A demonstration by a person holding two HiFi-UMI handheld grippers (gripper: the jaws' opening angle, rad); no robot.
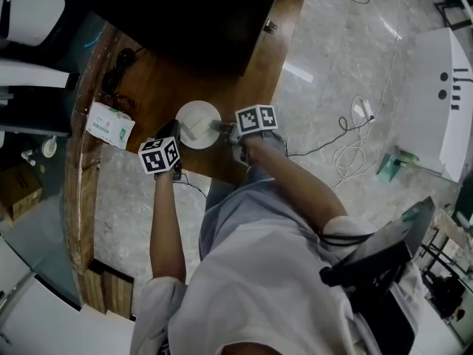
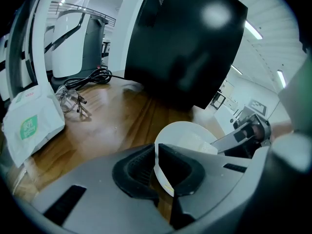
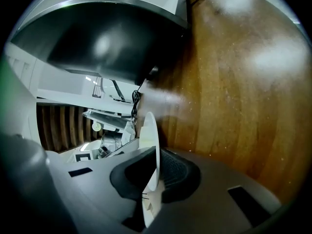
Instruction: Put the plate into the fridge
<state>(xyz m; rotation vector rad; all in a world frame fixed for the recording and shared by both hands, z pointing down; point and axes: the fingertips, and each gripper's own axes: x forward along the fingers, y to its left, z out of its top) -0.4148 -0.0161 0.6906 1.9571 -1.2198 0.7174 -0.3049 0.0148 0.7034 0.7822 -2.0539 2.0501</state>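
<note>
— Where is the plate point(image 1: 196, 121) found relative to the two grippers?

— In the head view it is seen at the centre of the frame, on the wooden table point(image 1: 159, 87). The left gripper point(image 1: 174, 130) is set against its lower left rim and the right gripper point(image 1: 219, 126) against its right rim. The plate is thus flanked on both sides, just below the black cabinet point(image 1: 192, 21) that fills the upper middle.

— How are the materials and shapes to be described?

— The plate point(image 2: 187, 133) is shown as round, white, smooth and thin. In the right gripper view the plate point(image 3: 148, 128) is seen edge-on, as a narrow pale sliver. The table is shown as glossy brown wood with a lengthwise grain, and the cabinet's face as dark and shiny. The jaw pads are black and ribbed, set in grey shells. A white packet with green print point(image 2: 29, 126) is seen at the left of the left gripper view, with a coiled black cable point(image 2: 92, 76) above it.

— And the jaws?

— The jaws of the left gripper point(image 2: 157, 165) stand nearly together, and the plate's near rim is pinched between the pads. The jaws of the right gripper point(image 3: 155, 172) are likewise closed on the rim, with a pad pressed on each face. Whether the plate is raised off the wood cannot be told.
</note>
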